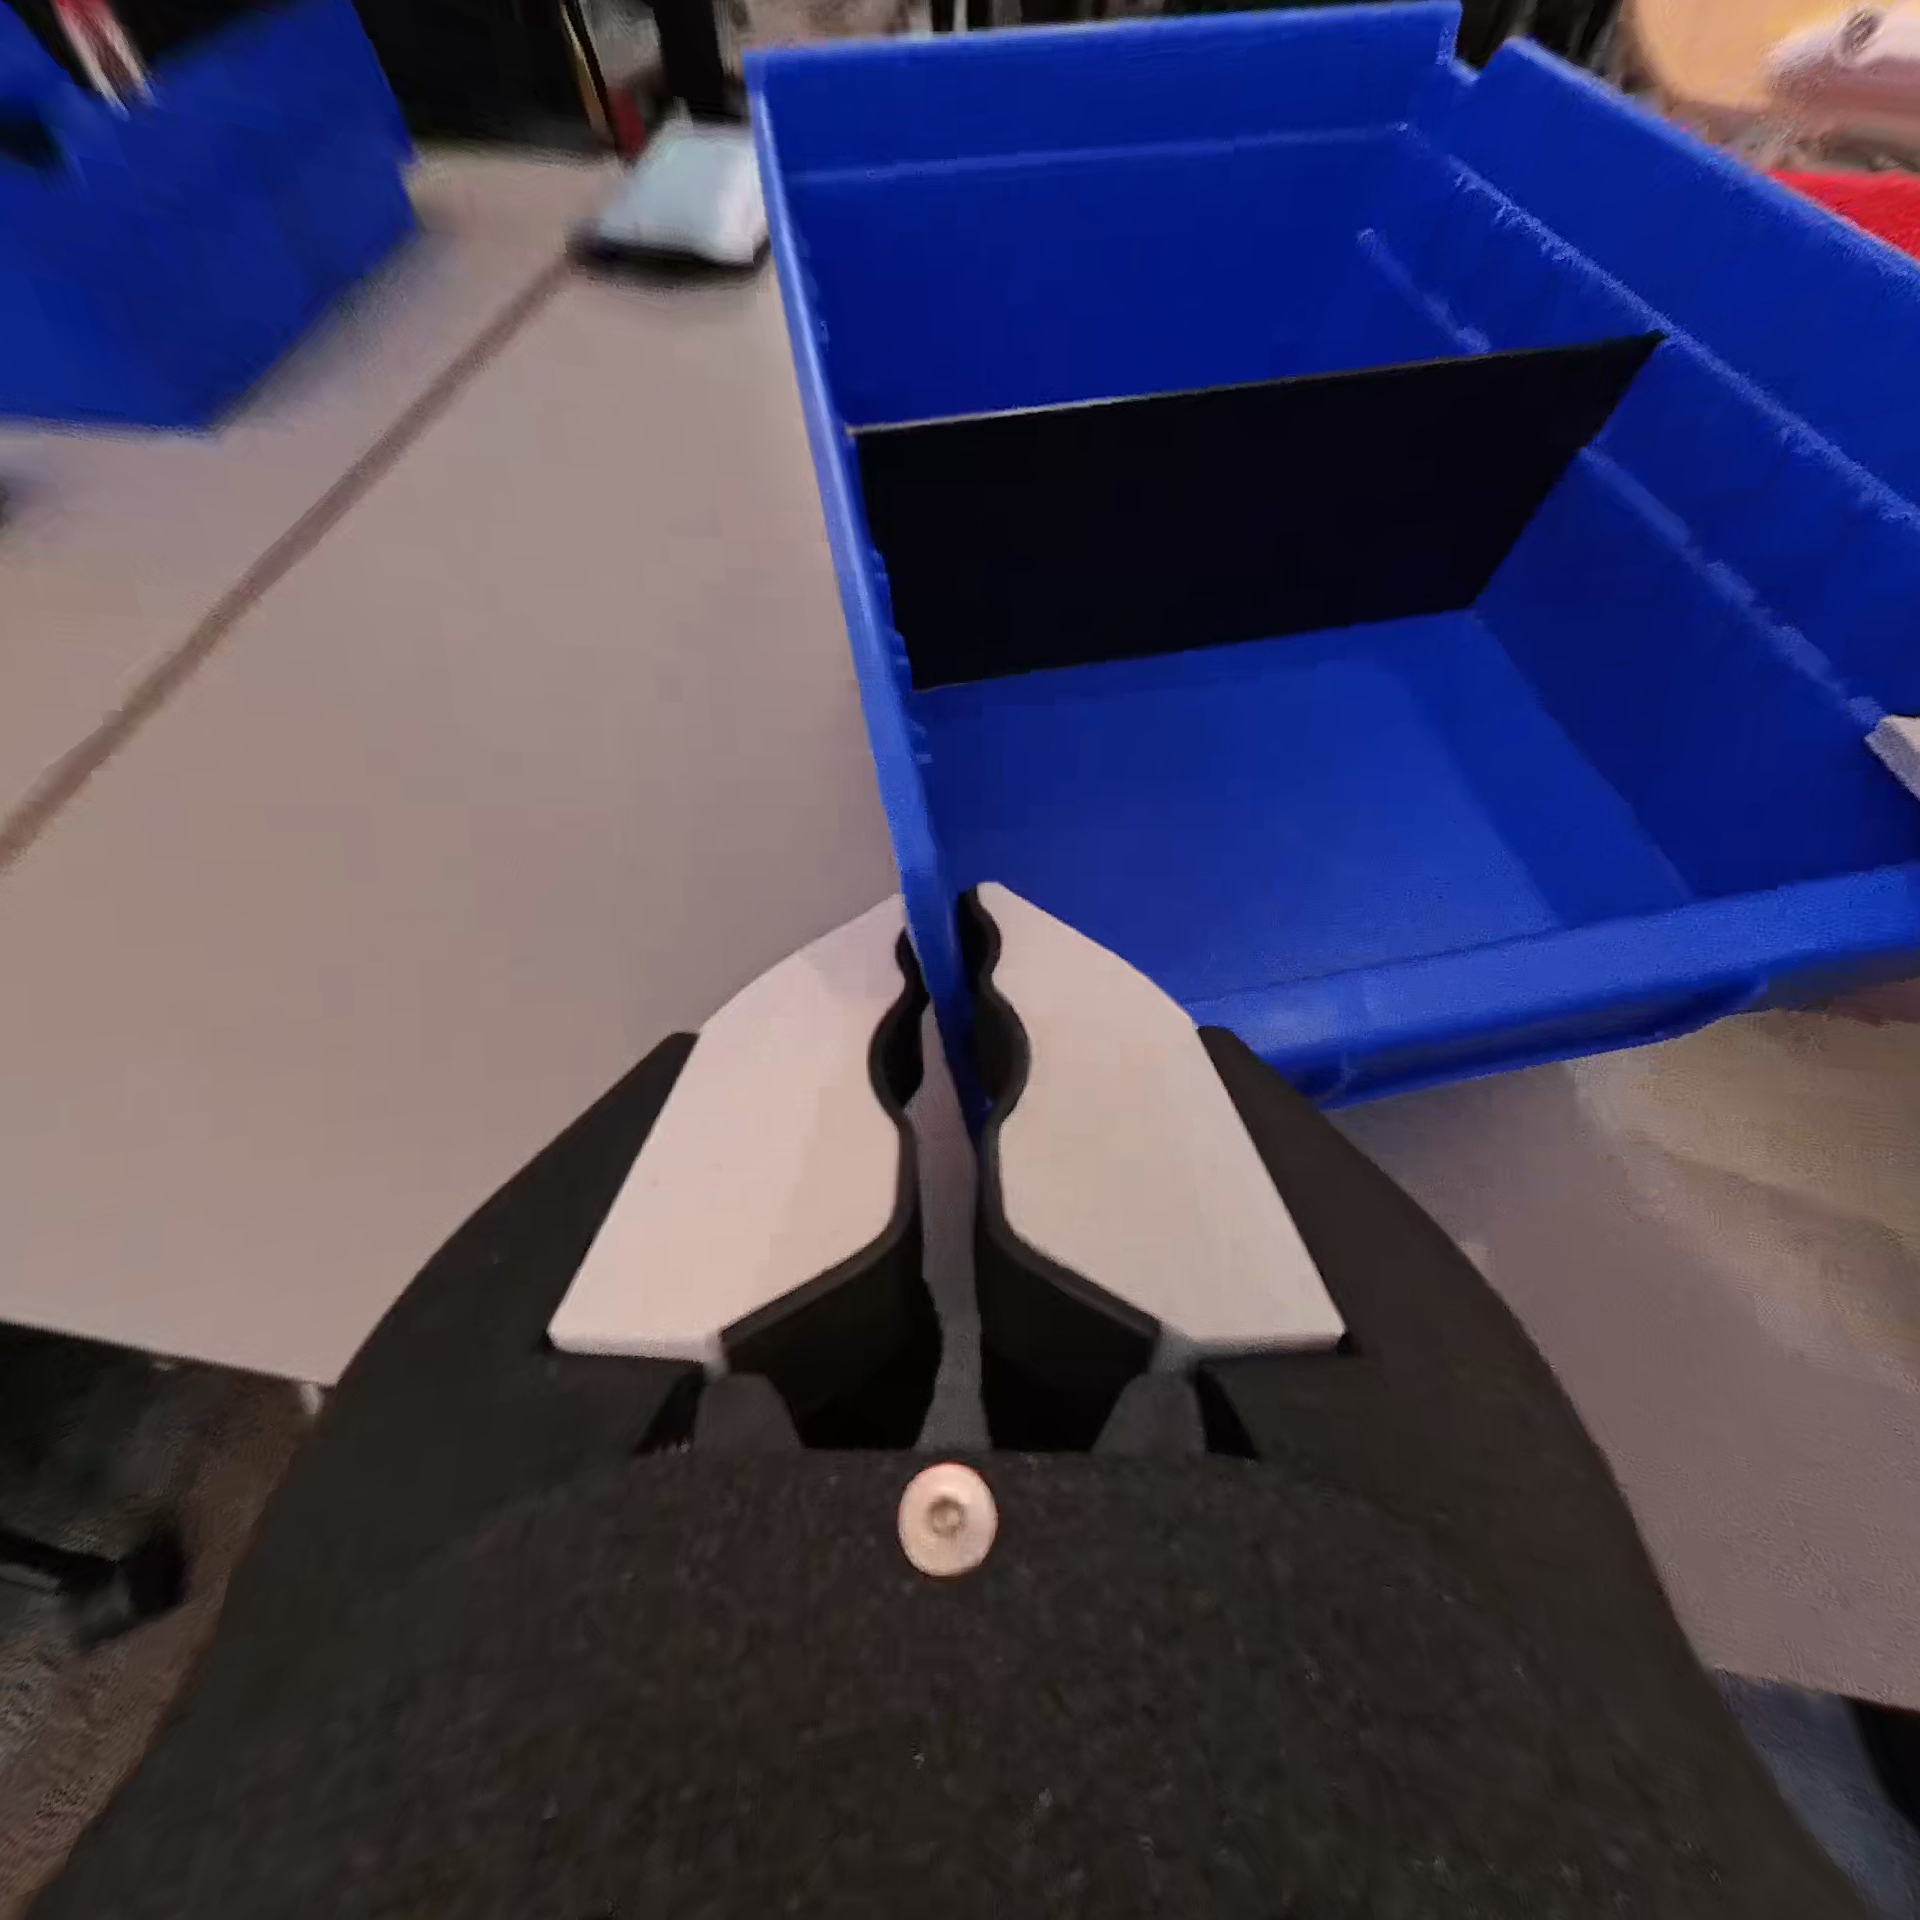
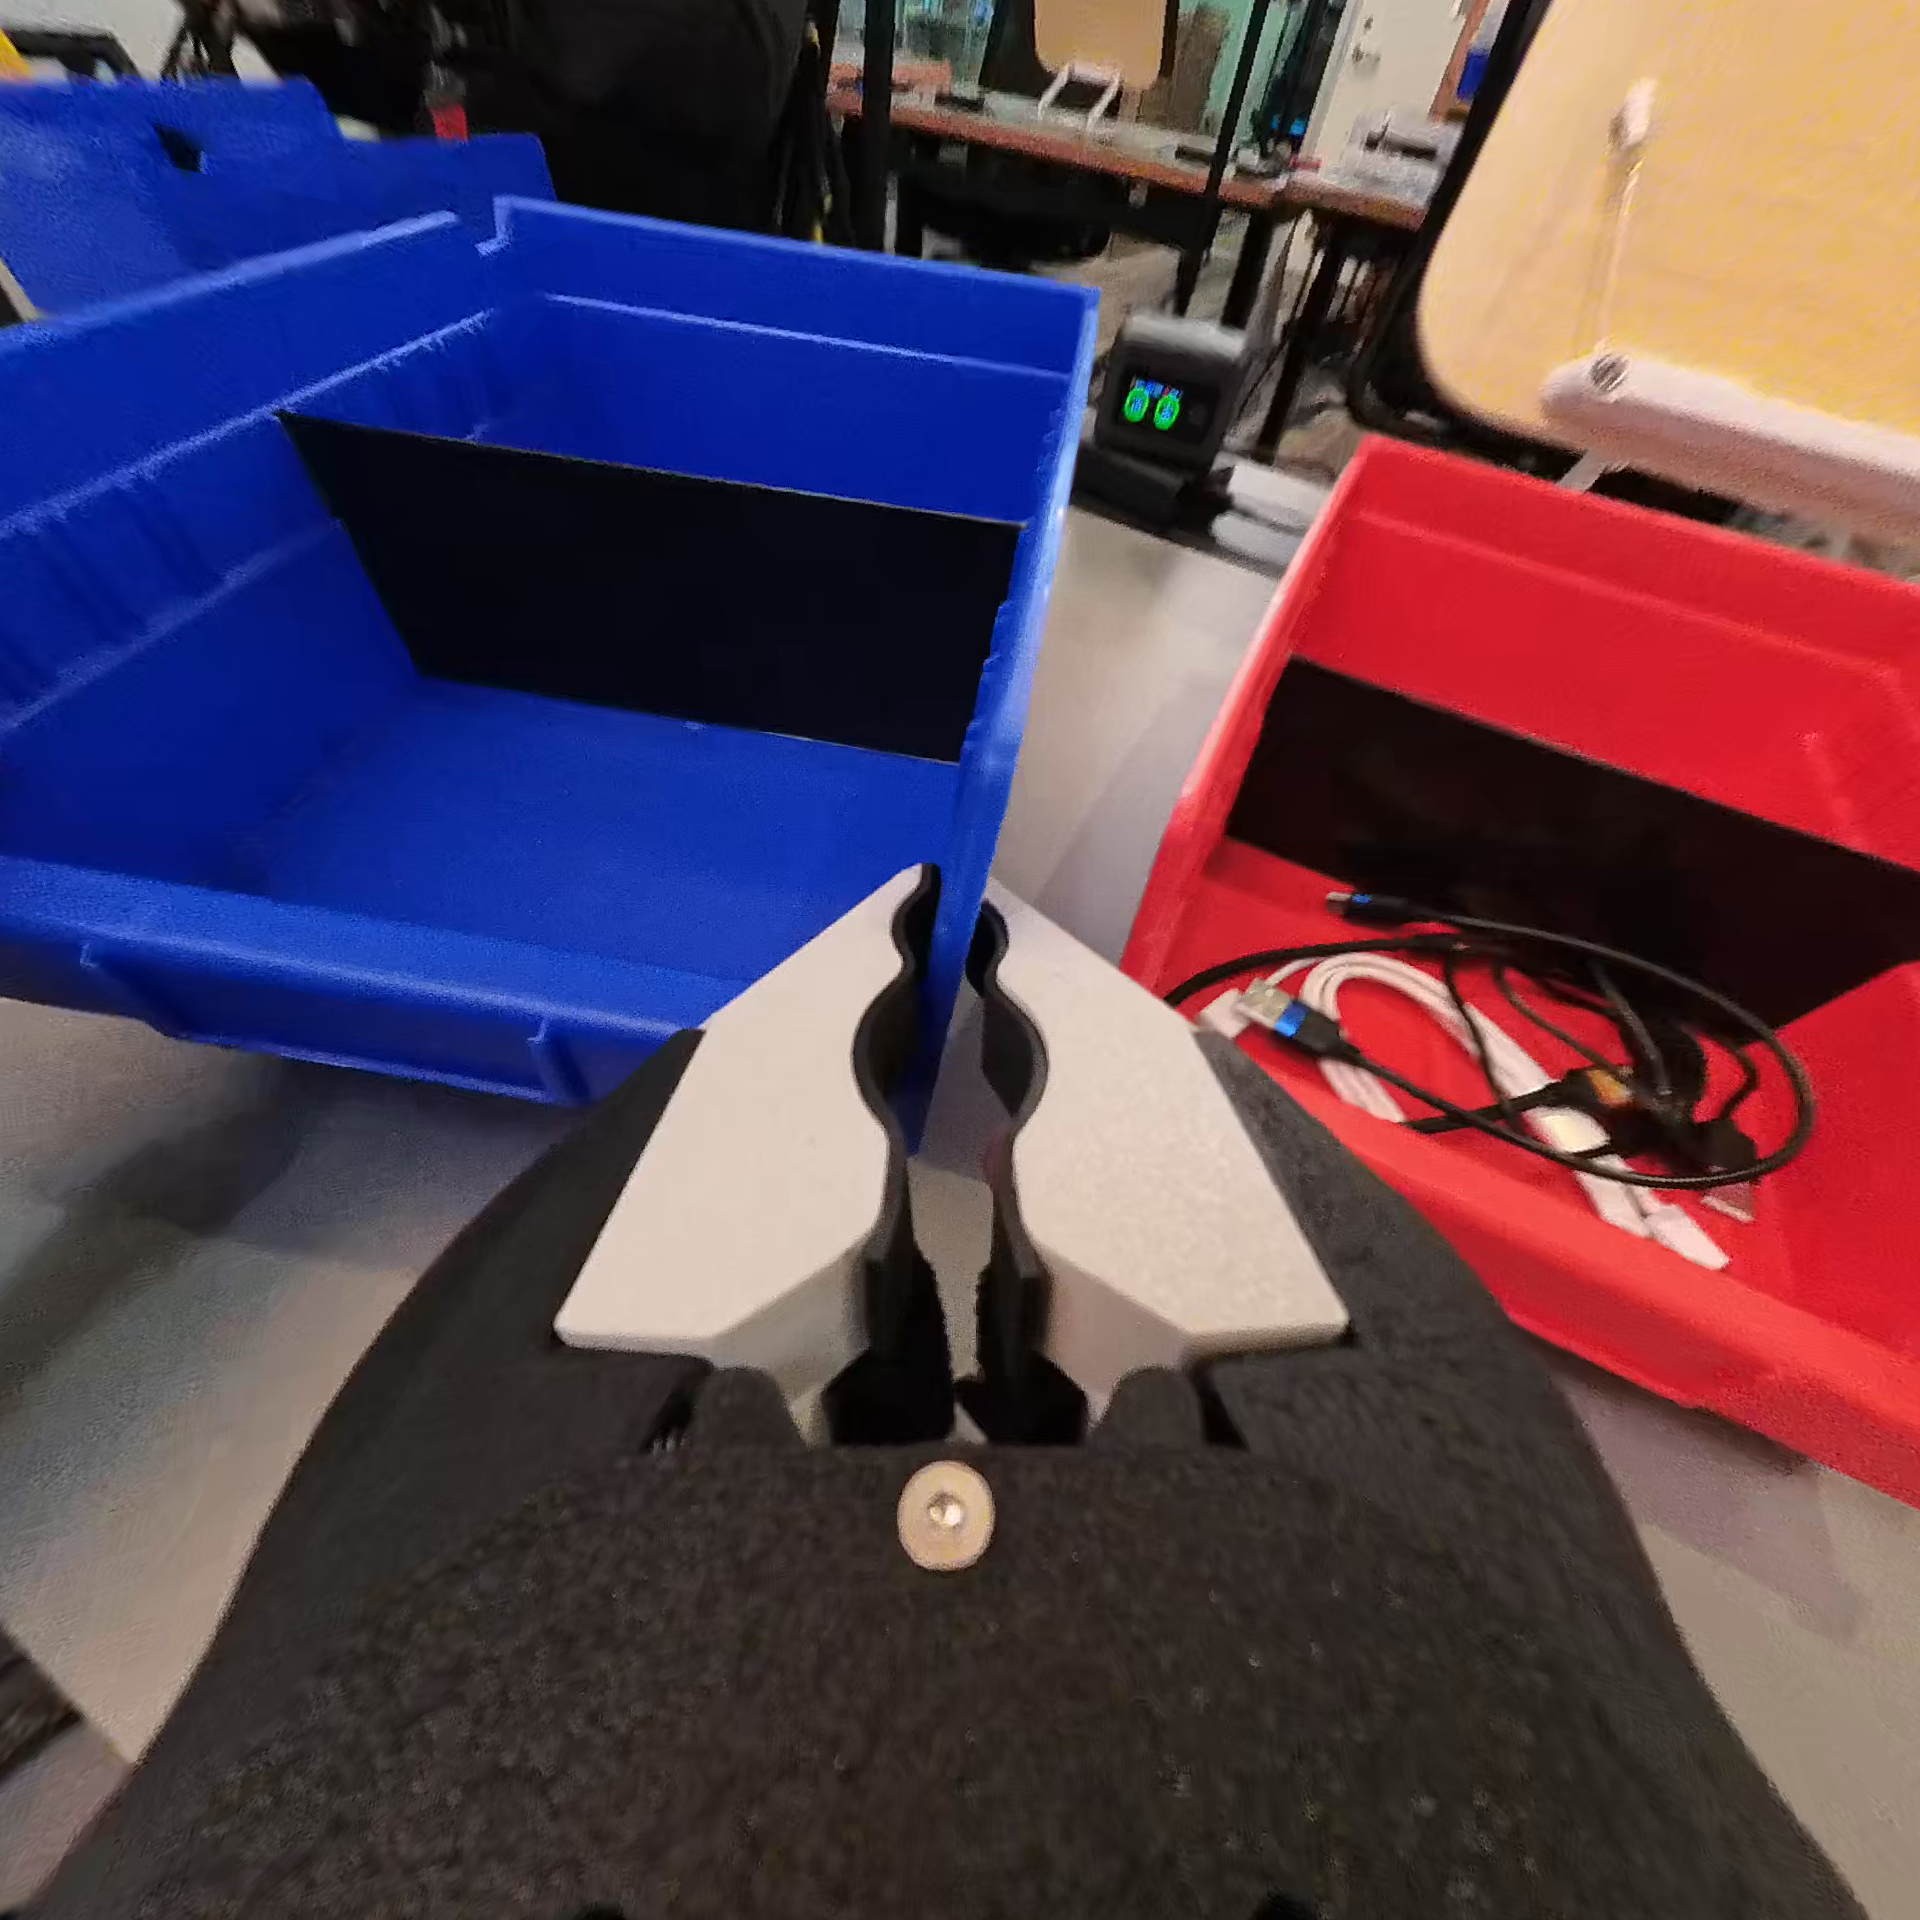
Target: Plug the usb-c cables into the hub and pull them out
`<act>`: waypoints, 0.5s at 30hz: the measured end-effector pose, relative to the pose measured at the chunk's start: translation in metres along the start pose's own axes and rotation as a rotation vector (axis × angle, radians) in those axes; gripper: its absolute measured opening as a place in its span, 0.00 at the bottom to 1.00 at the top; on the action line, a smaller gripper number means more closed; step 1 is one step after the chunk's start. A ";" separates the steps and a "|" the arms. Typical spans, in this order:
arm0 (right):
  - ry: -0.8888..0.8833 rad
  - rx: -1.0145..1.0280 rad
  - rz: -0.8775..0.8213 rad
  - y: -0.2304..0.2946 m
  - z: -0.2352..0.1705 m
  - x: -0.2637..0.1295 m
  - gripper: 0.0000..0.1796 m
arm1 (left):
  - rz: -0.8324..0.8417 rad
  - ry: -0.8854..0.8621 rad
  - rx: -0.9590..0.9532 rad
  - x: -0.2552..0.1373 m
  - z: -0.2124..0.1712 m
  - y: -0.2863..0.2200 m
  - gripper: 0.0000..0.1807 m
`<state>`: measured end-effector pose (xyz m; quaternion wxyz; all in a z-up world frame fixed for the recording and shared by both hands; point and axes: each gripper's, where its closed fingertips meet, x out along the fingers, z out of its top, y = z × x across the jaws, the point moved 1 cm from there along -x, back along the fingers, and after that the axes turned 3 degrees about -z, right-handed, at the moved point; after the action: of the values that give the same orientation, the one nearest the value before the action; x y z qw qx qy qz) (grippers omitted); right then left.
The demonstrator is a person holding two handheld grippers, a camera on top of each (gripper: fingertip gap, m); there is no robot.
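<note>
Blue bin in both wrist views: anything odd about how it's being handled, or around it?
Yes. Each gripper is clamped on a front corner wall of the empty blue bin: left gripper, right gripper. The cables lie tangled in the red bin beside it, untouched. No hub shows in either view.

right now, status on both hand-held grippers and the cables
Left hand-held gripper and right hand-held gripper nearly shut, empty. Cables tangled in red bin. Hub unseen.

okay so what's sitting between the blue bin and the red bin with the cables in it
Nothing: in the right wrist view only a bare strip of grey table separates the blue bin from the red bin.
</note>
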<state>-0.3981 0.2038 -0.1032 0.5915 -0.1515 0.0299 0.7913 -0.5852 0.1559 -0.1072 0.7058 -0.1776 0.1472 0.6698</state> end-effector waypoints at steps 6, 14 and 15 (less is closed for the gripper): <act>-0.162 0.010 -0.077 -0.056 0.059 -0.036 0.02 | -0.020 -0.214 0.209 -0.033 0.091 -0.058 0.02; -0.313 0.065 -0.408 -0.249 0.112 -0.111 0.01 | -0.250 -0.386 0.415 -0.006 0.172 -0.252 0.03; -0.300 0.066 -0.447 -0.277 0.106 -0.120 0.01 | -0.286 -0.378 0.420 0.001 0.167 -0.282 0.03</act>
<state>-0.1278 0.1996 0.0675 0.7539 -0.0161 -0.0665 0.6534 -0.3087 0.2208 0.0569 0.8289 0.0808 0.1220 0.5399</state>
